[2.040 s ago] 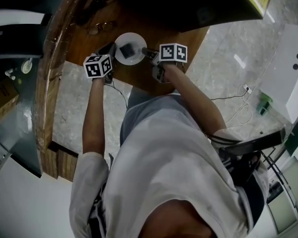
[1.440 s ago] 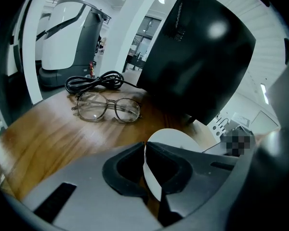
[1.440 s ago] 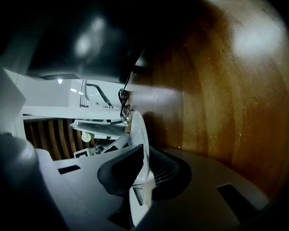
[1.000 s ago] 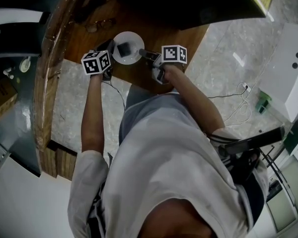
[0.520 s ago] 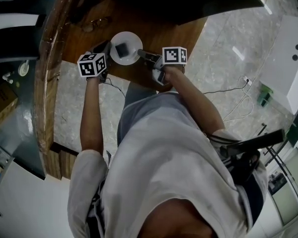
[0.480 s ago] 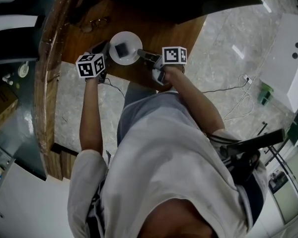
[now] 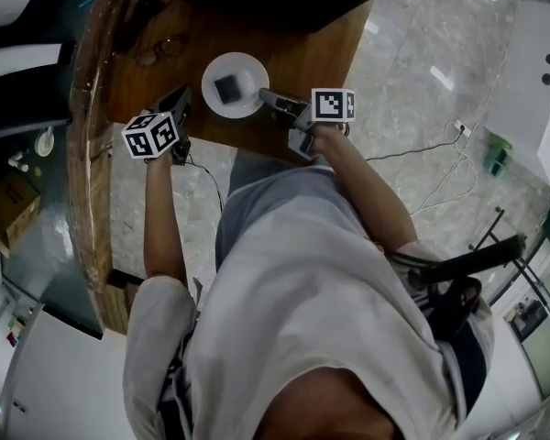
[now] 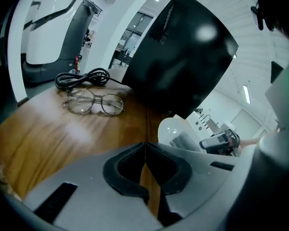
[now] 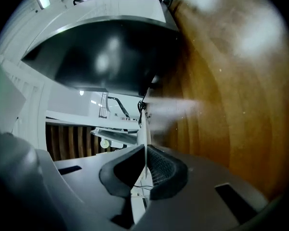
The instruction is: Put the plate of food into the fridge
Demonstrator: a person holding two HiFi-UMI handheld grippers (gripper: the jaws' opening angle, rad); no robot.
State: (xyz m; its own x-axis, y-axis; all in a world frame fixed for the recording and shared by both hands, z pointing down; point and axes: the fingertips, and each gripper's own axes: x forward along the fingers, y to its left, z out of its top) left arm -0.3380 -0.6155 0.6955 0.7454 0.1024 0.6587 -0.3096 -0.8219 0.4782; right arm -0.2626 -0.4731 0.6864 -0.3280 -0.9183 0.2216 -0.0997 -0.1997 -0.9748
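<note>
Plate [image 7: 252, 70] drawn away, rim between right jaws

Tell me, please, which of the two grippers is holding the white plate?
The right gripper: its jaws pinch the rim of the plate, whereas the left gripper is shut on nothing, off to that plate's side.

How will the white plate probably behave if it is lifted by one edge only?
Held only at its rim by the right claw, the plate will probably tilt downward. It looks rigid and smooth, so it may slip. The dark food block might slide.
</note>
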